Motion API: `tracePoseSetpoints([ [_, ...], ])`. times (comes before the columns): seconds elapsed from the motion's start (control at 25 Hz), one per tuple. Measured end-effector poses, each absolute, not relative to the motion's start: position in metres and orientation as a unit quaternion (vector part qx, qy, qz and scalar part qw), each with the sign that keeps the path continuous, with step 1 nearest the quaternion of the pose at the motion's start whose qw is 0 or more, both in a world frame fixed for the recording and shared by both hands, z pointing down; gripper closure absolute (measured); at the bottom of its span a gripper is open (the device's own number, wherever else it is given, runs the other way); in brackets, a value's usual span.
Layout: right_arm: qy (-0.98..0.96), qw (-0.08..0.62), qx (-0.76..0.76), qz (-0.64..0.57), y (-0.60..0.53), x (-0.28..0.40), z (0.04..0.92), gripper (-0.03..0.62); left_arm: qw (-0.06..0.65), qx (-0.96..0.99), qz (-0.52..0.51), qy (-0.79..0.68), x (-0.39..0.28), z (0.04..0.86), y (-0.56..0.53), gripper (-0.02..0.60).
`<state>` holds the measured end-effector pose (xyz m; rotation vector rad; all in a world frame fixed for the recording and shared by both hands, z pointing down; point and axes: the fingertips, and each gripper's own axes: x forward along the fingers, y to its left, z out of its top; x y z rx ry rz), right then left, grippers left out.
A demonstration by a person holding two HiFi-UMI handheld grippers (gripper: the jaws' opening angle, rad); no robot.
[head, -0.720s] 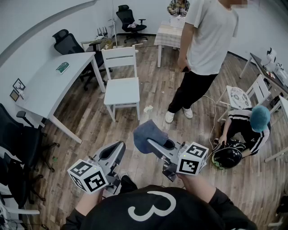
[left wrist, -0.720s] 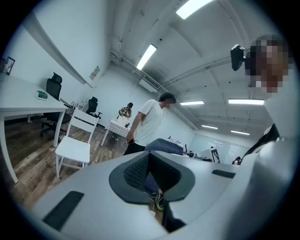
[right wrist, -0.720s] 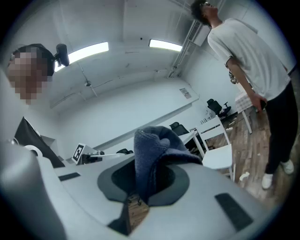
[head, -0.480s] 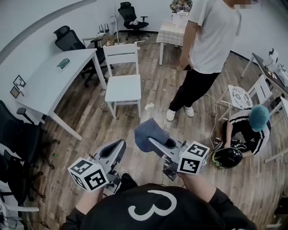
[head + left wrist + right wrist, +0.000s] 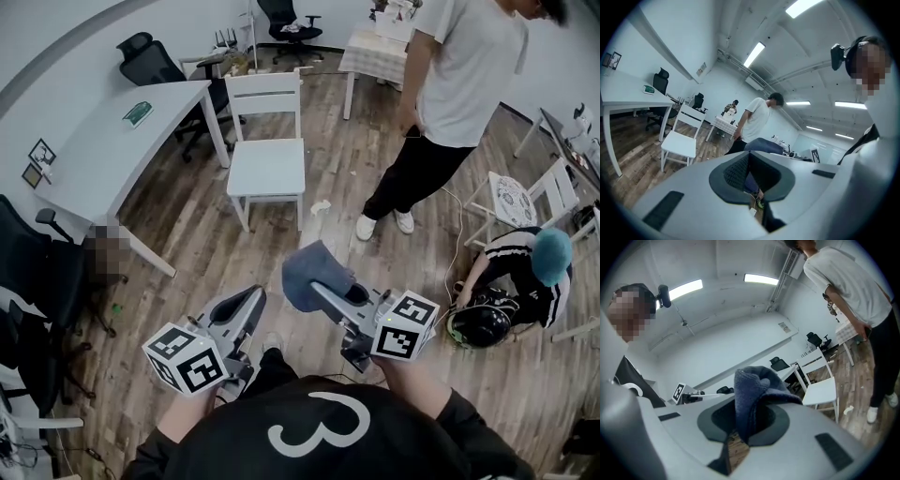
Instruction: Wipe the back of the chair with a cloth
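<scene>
There were two grippers, the left gripper (image 5: pixel 247 304) and the right gripper (image 5: pixel 317 287), and one blue cloth (image 5: pixel 302 265). Two white wooden chairs were counted: the plain chair (image 5: pixel 267 166) and the patterned-seat chair (image 5: pixel 512 201). One white desk (image 5: pixel 94 164) and one black helmet (image 5: pixel 480 325) showed. One paper scrap (image 5: pixel 321 206) was seen. Two bystanders were present, a standing person (image 5: pixel 459 75) and a crouching person (image 5: pixel 530 277).

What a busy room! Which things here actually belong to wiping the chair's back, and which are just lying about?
For the job: blue cloth, clamped in the right hand-held gripper; white chair, not yet reached.

Just lying about: white desk; black office chair; crumpled paper on the floor; black helmet.
</scene>
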<state>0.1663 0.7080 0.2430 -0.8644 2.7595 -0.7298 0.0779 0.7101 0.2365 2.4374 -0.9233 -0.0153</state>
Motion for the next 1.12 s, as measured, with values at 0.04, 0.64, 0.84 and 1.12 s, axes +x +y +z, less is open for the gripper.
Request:
tracePoseSetpoints([
  [0.04, 0.923, 0.074, -0.289, -0.243, 0.703, 0.162, 0.245, 0.543, 0.267, 0.901, -0.004, -0.342, 0.074, 0.239, 0.705, 0.568],
  [0.64, 0.909, 0.039, -0.293, -0.293, 0.536, 0.063, 0.283, 0.543, 0.312, 0.886, 0.009, -0.343, -0.028, 0.278, 0.535, 0.568],
  [0.84, 0.912, 0.03, -0.296, -0.282, 0.489, 0.029, 0.279, 0.543, 0.313, 0.884, 0.004, -0.346, -0.067, 0.279, 0.485, 0.568],
  [1.12, 0.911, 0.026, -0.306, -0.274, 0.451, 0.03, 0.27, 0.543, 0.301, 0.889, -0.01, -0.344, -0.075, 0.267, 0.441, 0.568],
])
